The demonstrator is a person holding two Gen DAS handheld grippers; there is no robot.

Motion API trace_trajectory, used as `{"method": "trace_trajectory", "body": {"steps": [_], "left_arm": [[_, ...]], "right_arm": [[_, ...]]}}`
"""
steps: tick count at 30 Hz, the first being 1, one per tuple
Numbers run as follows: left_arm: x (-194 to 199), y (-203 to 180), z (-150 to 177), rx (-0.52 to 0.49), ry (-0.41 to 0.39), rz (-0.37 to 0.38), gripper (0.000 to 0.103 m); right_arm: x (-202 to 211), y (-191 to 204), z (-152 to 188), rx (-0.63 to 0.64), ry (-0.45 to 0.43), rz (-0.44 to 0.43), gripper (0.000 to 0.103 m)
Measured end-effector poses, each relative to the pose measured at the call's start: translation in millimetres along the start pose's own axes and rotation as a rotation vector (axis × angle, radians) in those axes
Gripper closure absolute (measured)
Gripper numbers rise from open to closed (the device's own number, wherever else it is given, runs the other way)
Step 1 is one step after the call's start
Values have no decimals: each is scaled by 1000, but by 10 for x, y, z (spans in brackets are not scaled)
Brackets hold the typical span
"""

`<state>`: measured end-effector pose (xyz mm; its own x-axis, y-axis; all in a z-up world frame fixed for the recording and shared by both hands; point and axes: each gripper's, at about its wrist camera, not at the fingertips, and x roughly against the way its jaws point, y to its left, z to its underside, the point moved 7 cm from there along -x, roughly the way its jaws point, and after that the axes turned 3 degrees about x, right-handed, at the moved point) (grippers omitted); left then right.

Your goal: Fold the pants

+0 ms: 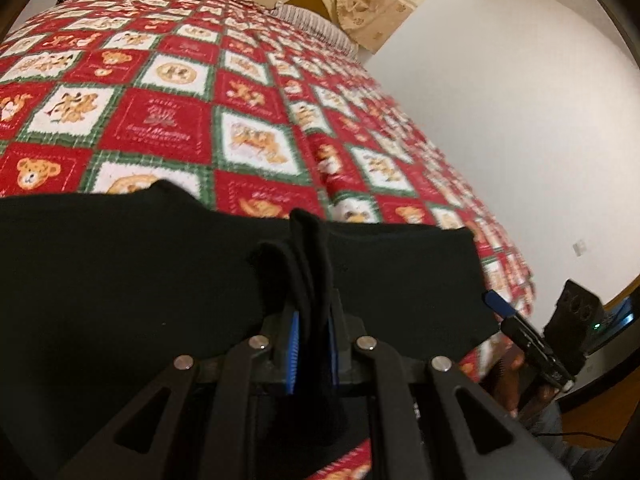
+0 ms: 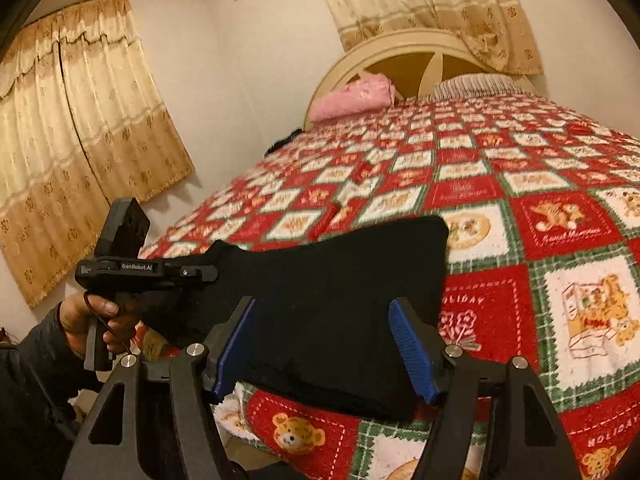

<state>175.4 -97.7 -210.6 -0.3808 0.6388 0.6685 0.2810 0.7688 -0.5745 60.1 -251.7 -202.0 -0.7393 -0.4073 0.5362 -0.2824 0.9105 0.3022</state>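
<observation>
The black pants [image 1: 120,264] lie folded on the bed near its foot edge; they also show in the right wrist view [image 2: 328,280]. My left gripper [image 1: 313,276] is shut on a bunched fold of the pants, black cloth pinched between its blue pads [image 1: 293,340]. In the right wrist view the left gripper [image 2: 200,270] grips the pants' left end, held by a hand. My right gripper [image 2: 324,344] is open, its blue pads [image 2: 412,352] apart on either side of the pants' near edge, holding nothing. The right gripper also shows in the left wrist view [image 1: 500,304], beside the pants' right end.
The bed carries a red, white and green teddy-bear quilt [image 2: 520,184]. A pink folded blanket [image 2: 352,98] and a striped pillow [image 2: 476,82] lie by the headboard. Beige curtains [image 2: 80,152] hang on the left wall. A white wall [image 1: 520,120] runs along the bed's right side.
</observation>
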Motion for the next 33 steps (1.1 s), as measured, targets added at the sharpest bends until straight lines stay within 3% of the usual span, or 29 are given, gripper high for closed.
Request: {"method": "trace_trajectory", "body": {"steps": [1,6,8,10,12,17,22,26,30,33], "left_arm": [[-44,37,21,11,7,-2,88],[32,47,34,14,-5,3,79],[171,57,11,-6,-26,-20,69],[397,103,-21,-44,-78,-53,46],[647,235,-53,-75,-131,-114,36],[1329,904,-122,-112,-220,-351,35],[1831,1631,-156,-18,-285,-503,35],[1830,1934,-67,47,-279,-520,35],[1630,2025,-16,63,-249,-487,35],[1510,2000,-5,16,-247,-484,22]], "right_arm": [[-71,-9,55,11,38,15,34],[-54,73,71,73,24,45,33],[15,95,31,81,-9,43,33],[101,146,-33,100,-58,44,33],[144,230,-69,130,-81,56,33],[39,607,-110,226,-29,6,33],[-214,1141,-55,405,52,-68,33],[-455,1481,-17,482,91,-126,33],[-689,1706,61,514,144,-178,33],[-923,1713,170,507,217,-163,33]]}}
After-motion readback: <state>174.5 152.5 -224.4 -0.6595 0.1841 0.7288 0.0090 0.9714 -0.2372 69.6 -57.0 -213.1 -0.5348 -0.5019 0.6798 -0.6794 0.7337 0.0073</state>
